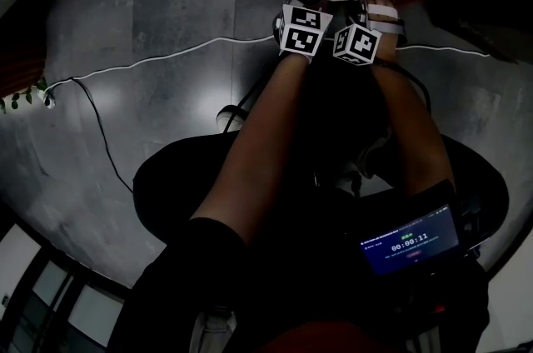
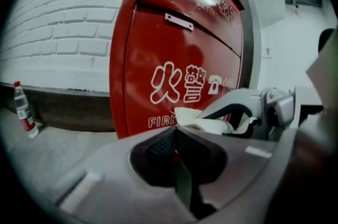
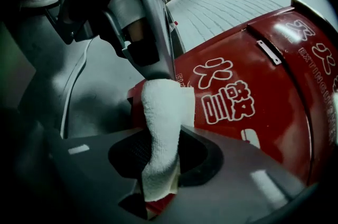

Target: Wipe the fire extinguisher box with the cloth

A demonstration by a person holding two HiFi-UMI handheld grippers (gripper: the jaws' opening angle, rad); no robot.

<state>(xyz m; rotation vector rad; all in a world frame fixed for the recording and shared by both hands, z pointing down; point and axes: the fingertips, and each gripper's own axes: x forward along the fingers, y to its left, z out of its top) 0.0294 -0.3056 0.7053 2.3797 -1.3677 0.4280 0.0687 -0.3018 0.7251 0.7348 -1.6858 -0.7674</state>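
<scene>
The right tongs [image 3: 161, 137] pinch a rolled white cloth [image 3: 163, 104]. Its free end stands up in the centre of the right gripper view, right at the lower edge of the red fire extinguisher box [image 3: 253, 80]. Whether it touches the metal cannot be told. The left tongs [image 2: 175, 132] are pressed together with nothing between them, and sit just beside the right pair at the top centre of the head view.

The cloth is held only as a narrow roll, so a hard sideways push could drag it out of the pads or fold it over. The bare tips would probably then scrape the paint. The idle left tongs are close enough to knock the right pair or snag the cloth. The small metal plate [image 2: 178, 21] higher on the door could also catch the cloth.
</scene>
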